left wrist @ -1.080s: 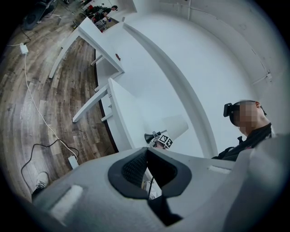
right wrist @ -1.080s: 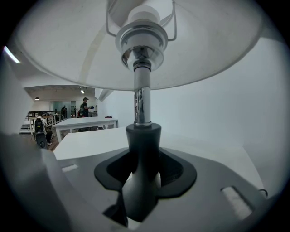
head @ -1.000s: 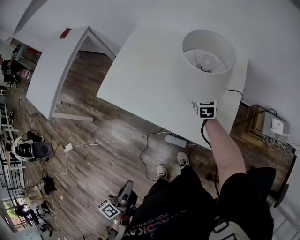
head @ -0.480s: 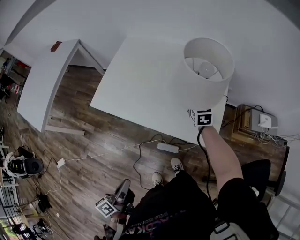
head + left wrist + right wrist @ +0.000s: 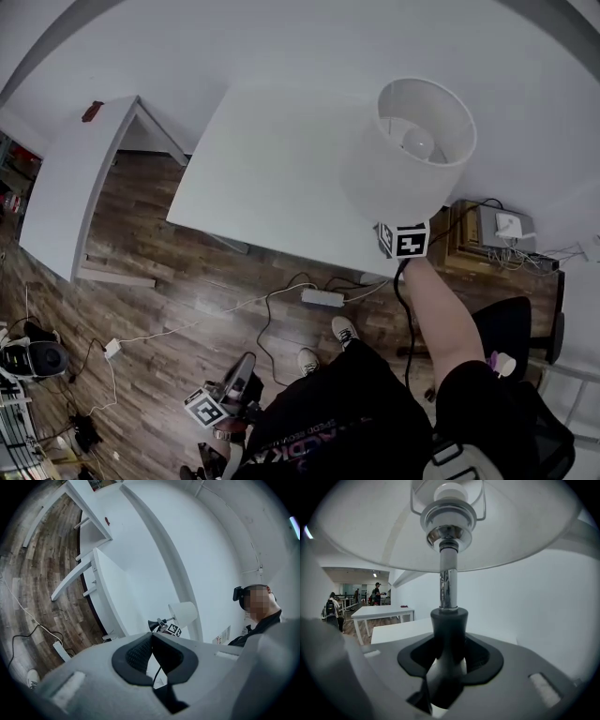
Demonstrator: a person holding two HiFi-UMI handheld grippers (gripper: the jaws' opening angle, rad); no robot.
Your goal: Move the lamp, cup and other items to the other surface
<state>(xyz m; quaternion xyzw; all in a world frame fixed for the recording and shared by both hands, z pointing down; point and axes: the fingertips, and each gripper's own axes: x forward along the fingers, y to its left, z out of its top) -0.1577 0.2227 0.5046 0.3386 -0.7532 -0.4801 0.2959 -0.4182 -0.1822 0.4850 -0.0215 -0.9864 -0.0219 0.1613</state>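
A white-shaded lamp (image 5: 403, 159) hangs in the air over the right end of the near white table (image 5: 272, 159). My right gripper (image 5: 401, 227) is shut on its black lower stem (image 5: 448, 634), just under the shade; the chrome rod (image 5: 449, 588) rises from the jaws into the shade. The lamp's black cord (image 5: 401, 286) trails down along the arm. My left gripper (image 5: 236, 380) hangs low by the person's left leg, pads together and nothing in them (image 5: 151, 637). The left gripper view also catches the lamp (image 5: 183, 613) from afar. I see no cup.
A second white table (image 5: 75, 178) stands to the left with a small red thing (image 5: 92, 111) on it. A power strip (image 5: 322, 298) and cables lie on the wood floor. At the right are a low wooden unit (image 5: 487, 246) and a black chair (image 5: 516, 328).
My right gripper has lifted the lamp and carried it a little toward the table's right end. The left gripper has stayed low by the leg.
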